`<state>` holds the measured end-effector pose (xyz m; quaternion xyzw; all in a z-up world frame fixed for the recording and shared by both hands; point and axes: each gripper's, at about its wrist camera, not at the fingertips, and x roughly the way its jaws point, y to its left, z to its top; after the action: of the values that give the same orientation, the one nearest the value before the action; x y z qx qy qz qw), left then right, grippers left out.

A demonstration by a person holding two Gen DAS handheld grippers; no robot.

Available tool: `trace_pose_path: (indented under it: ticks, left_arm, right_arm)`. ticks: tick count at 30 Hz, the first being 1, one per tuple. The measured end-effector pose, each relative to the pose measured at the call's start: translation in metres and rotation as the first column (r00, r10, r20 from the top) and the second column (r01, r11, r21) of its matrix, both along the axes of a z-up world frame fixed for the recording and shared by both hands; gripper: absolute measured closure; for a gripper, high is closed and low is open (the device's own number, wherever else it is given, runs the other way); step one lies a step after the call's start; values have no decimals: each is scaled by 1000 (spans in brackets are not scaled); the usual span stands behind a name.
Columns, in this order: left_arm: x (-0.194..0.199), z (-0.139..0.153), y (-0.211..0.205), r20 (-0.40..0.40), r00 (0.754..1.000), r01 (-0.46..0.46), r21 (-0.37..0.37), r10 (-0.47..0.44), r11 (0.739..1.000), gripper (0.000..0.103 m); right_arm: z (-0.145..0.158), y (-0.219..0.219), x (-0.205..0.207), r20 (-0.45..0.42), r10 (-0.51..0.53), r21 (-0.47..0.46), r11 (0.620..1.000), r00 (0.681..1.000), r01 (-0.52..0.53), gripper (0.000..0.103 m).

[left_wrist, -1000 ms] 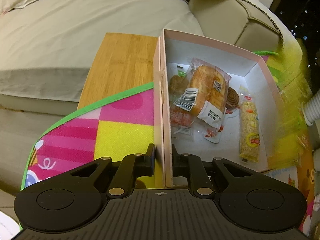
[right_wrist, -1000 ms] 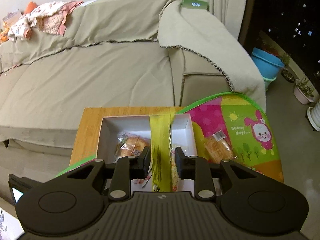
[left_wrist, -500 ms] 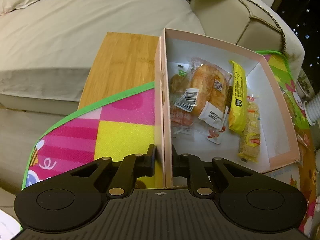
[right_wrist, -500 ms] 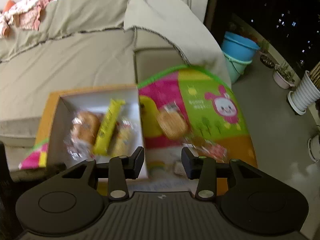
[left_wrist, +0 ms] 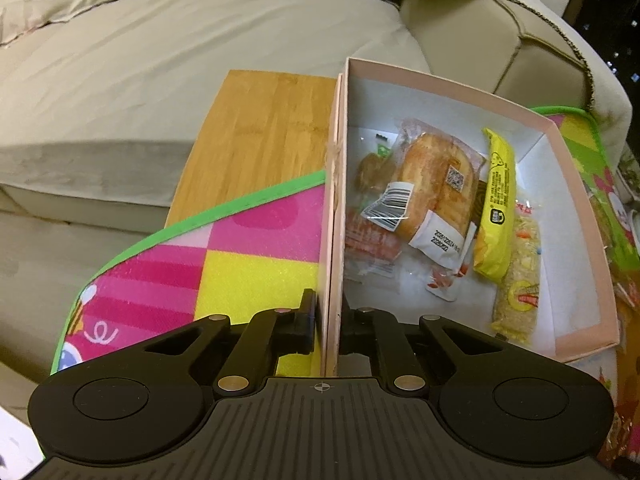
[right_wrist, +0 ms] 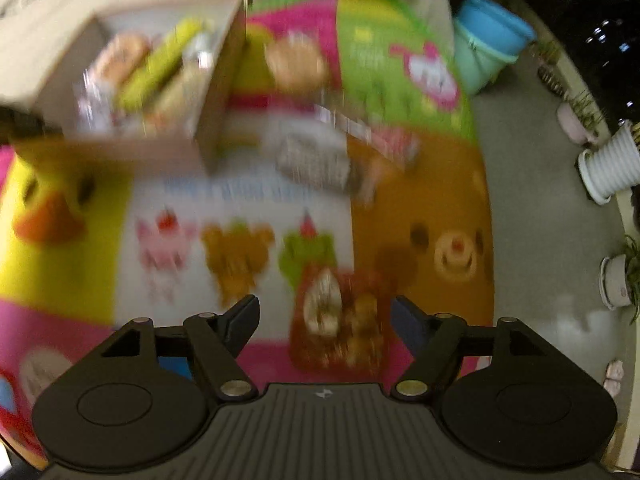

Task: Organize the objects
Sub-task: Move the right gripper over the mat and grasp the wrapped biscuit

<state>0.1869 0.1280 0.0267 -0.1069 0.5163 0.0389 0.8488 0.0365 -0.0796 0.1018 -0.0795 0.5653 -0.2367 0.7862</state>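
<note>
Left wrist view: left gripper [left_wrist: 329,322] clamps the wall of the box [left_wrist: 576,184] (snacks inside, yellow bar [left_wrist: 497,196] on top); right gripper [right_wrist: 325,318], opening, empty, hovers over a red packet [right_wrist: 340,316] on the mat [right_wrist: 248,200].

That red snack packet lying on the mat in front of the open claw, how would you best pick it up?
Come from above and pinch the red snack packet across its narrow width. It lies flat, lengthwise between the opening right claw fingers, though blur hides its edges.

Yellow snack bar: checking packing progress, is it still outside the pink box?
No, the yellow snack bar lies inside the pink box beside the bread.
</note>
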Motion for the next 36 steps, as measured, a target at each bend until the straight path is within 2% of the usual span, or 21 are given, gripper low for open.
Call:
trace_pose_path:
  ticks: [5, 9, 15, 17, 20, 23, 26, 28, 30, 34, 36]
  left_arm:
    - [1, -1, -10, 15, 1000, -11, 61, 10, 998, 92]
    - [1, -1, -15, 26, 999, -46, 91, 44, 995, 92]
    - [5, 0, -20, 21, 994, -107, 114, 106, 988, 91]
    - [3, -1, -19, 25, 993, -118, 111, 116, 987, 90]
    - [4, -1, -18, 23, 992, -126, 103, 124, 987, 91]
    - [3, -1, -18, 19, 990, -138, 104, 137, 985, 90]
    - [3, -1, -17, 21, 989, -148, 96, 147, 984, 90]
    - [3, -2, -16, 24, 989, -146, 92, 145, 985, 90]
    - [2, -2, -15, 26, 990, -142, 88, 140, 986, 90]
    - [1, -2, -15, 31, 988, -153, 83, 151, 985, 90]
    - [0, -2, -15, 33, 986, -163, 77, 161, 984, 90]
  right_arm:
    - [-21, -25, -11, -22, -4, 46, 999, 1000, 5, 25]
    - [-22, -40, -10, 1, 76, 33, 997, 997, -76, 22]
    - [-11, -62, 22, 41, 210, 7, 978, 977, -210, 22]
    - [-10, -65, 37, 44, 266, -3, 964, 963, -266, 22]
    - [-9, -63, 58, 46, 395, 11, 918, 918, -396, 22]
    - [-12, -60, 72, 55, 481, 31, 875, 875, -483, 22]
    - [-19, -66, 88, 65, 507, 81, 856, 859, -511, 22]
    - [-23, -65, 92, 55, 521, 71, 849, 852, -524, 22]
    - [-26, -71, 97, 50, 516, 79, 852, 855, -518, 22]
    - [-22, -82, 97, 59, 442, 183, 877, 895, -445, 22]
    - [-20, -78, 89, 60, 423, 240, 873, 904, -424, 22]
